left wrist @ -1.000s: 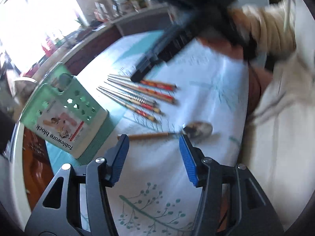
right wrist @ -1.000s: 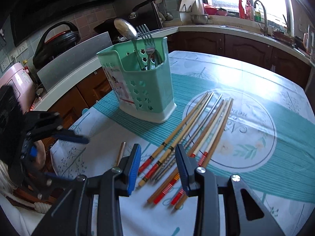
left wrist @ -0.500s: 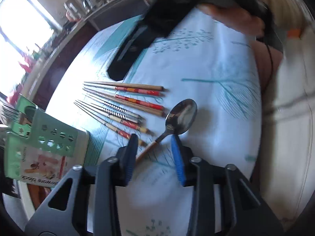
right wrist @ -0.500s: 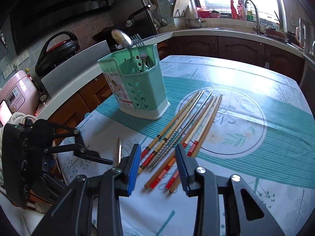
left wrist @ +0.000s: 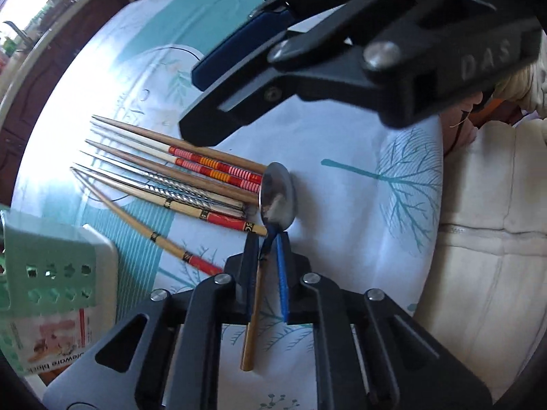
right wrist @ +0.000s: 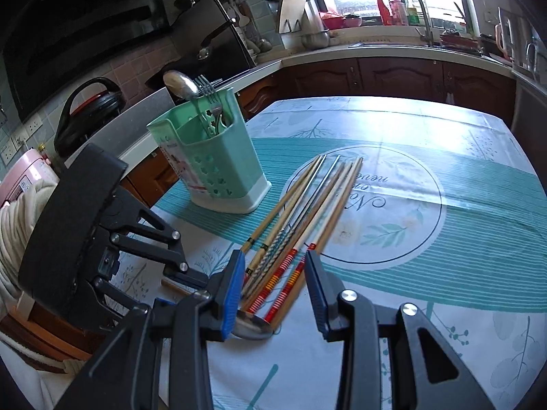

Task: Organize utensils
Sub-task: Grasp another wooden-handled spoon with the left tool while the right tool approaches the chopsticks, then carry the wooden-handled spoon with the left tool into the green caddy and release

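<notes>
Between left gripper jaws, just closing: spoon neck pinched, handle running back along fingers; right gripper part-open, empty, over chopsticks.

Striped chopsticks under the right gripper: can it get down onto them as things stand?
Probably yes. The right gripper hangs open above the red-striped chopsticks with nothing over them. The spoon, pinched by the left gripper, lies against their ends and could get bumped.

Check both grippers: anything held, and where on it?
Left gripper, its jaws just closing, pinches the spoon at the neck, between bowl and wooden handle. Right gripper is open over the chopsticks, holding nothing.
</notes>
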A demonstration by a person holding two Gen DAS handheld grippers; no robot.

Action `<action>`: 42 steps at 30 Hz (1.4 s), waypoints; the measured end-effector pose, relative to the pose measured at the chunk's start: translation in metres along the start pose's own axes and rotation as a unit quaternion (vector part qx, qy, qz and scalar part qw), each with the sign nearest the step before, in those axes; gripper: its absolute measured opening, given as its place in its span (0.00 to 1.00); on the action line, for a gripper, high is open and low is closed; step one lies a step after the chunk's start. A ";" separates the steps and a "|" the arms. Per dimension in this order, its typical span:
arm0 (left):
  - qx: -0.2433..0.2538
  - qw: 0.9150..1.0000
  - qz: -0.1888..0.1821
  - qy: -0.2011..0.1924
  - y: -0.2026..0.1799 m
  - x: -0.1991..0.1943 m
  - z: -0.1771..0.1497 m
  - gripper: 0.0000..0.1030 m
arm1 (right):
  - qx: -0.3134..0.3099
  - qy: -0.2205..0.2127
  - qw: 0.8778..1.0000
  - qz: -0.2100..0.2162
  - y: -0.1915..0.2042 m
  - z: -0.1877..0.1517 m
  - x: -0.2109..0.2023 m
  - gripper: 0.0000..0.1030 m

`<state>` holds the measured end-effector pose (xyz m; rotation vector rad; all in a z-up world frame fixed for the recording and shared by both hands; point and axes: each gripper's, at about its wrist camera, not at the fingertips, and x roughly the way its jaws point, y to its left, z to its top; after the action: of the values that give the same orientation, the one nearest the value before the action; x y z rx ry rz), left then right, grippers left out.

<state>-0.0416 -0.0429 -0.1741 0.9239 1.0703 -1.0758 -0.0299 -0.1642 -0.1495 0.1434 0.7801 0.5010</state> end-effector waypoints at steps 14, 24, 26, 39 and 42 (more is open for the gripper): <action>-0.122 0.989 0.013 -0.077 0.028 -0.034 0.017 0.00 | 0.012 -0.001 1.000 0.004 -0.010 0.002 0.000 0.35; -0.251 0.948 0.063 -0.183 0.049 -0.087 -0.016 0.00 | 0.033 -0.013 0.999 0.013 -0.016 0.010 -0.007 0.35; -0.276 0.935 0.083 -0.205 0.043 -0.100 -0.033 0.00 | 0.039 -0.016 0.999 0.023 -0.016 0.012 -0.008 0.35; -0.410 0.775 0.292 -0.382 0.093 -0.198 -0.088 0.00 | 0.039 -0.009 0.999 0.034 -0.003 0.012 0.004 0.35; -0.411 0.755 0.315 -0.402 0.106 -0.211 -0.092 0.00 | 0.037 -0.004 0.999 0.033 -0.002 0.010 0.008 0.35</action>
<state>0.0167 0.1145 0.0158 0.0070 0.3333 -0.2542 -0.0170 -0.1615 -0.1481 0.2397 0.7882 0.5343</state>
